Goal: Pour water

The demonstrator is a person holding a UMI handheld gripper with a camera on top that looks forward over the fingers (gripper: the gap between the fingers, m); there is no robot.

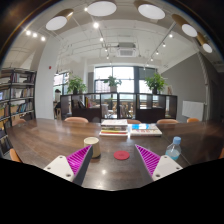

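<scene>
On the left a bookshelf (17, 96) stands against the wall, full of books. In front of it runs a long wooden table (50, 135), and over the table's near part hangs the gripper (111, 160), its two fingers spread wide apart and clasping nothing — the left finger's magenta pad (78, 158) and the right finger's pad (148, 158) have only bare tabletop and open air between them, and neither touches any object. Just beyond the left pad, slightly inside it, a cup (92, 146) stands upright on the wood, mouth up, its long axis vertical. Further right, between the fingers and a little ahead of them, a small red coaster (121, 155) lies flat on the table, apart from the cup. Past these, at the middle of the table, lies a stack of books or papers (128, 128). To the right of the right pad, near it but not touching, a clear water bottle (174, 150) with a blue cap stands upright — cap up, its long axis vertical. Potted plants (155, 82) stand before the windows (127, 78) at the back.
</scene>
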